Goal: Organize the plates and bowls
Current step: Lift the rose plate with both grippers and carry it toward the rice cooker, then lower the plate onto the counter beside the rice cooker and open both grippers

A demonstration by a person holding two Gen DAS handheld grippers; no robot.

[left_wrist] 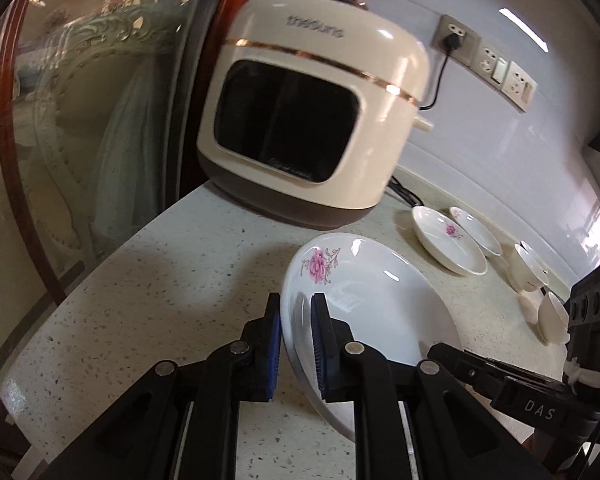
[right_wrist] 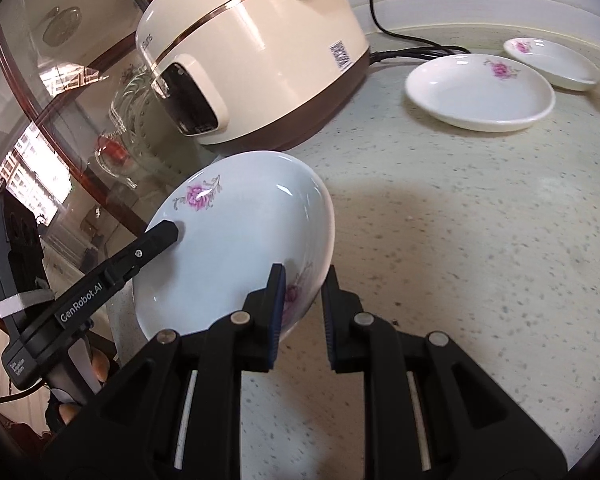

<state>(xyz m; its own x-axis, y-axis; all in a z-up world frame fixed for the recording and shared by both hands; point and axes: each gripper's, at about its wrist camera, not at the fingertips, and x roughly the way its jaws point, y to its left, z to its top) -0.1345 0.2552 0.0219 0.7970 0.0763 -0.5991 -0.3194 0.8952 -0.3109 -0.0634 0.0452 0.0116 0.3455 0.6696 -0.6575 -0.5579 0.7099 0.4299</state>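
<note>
The speckled countertop [right_wrist: 480, 240] fills the lower half of both views, and at 12 o'clock on it stands the cream rice cooker [left_wrist: 312, 112] with a brown base, its dark window facing the left wrist camera and its black cord [left_wrist: 440, 76] running up to a wall socket [left_wrist: 454, 36]. At 9 o'clock a glass cabinet door [left_wrist: 80, 120] in a red-brown frame shows glassware behind it. The large flowered plate [right_wrist: 236, 248] is held off the counter and tilted, its long axis running from 7 o'clock to 1 o'clock in the right wrist view, the hollow face turned toward 10 o'clock and the pink flower at the upper end. The left gripper [left_wrist: 296, 344] is clamped on this plate's near rim, 1 pad on each face. The right gripper [right_wrist: 302, 312] has its jaws apart, straddling the plate's lower right rim; whether the pads touch it I cannot tell. At 2 o'clock, well apart from the held plate, 2 smaller flowered plates [right_wrist: 480, 92] [right_wrist: 552, 60] lie flat, just beside each other. Farther right, 2 small white bowls [left_wrist: 530, 268] [left_wrist: 550, 316] sit near the wall.
</note>
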